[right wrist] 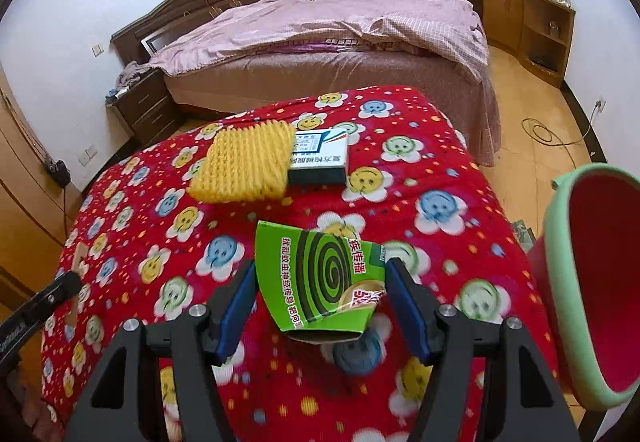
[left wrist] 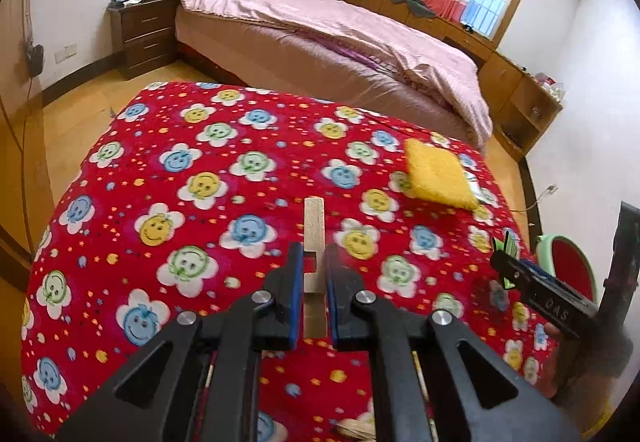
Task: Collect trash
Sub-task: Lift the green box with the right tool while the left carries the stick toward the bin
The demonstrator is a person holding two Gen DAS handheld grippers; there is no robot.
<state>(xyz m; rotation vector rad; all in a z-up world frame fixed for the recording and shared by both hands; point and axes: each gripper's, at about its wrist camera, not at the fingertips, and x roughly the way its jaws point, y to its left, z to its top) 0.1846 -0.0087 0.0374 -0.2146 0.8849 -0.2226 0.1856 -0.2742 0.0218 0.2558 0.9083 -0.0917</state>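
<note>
My left gripper (left wrist: 314, 262) is shut on a notched wooden strip (left wrist: 314, 226) and holds it over the red flower-print cloth (left wrist: 200, 146). My right gripper (right wrist: 320, 274) is shut on a green piece of mosquito-coil box card (right wrist: 320, 274), pressed between its blue pads above the cloth (right wrist: 440, 162). The right gripper also shows at the right edge of the left wrist view (left wrist: 504, 262). The left gripper and the strip (right wrist: 78, 256) show at the left of the right wrist view. A red bin with a green rim (right wrist: 592, 282) stands right of the table.
A yellow knitted pad (right wrist: 244, 166) lies on the cloth, partly over a small white and dark box (right wrist: 320, 154). A bed with pink covers (right wrist: 320, 42) stands behind the table. A nightstand (left wrist: 144, 34) and low wooden cabinets (right wrist: 520, 14) line the walls. A cable lies on the floor (right wrist: 544, 130).
</note>
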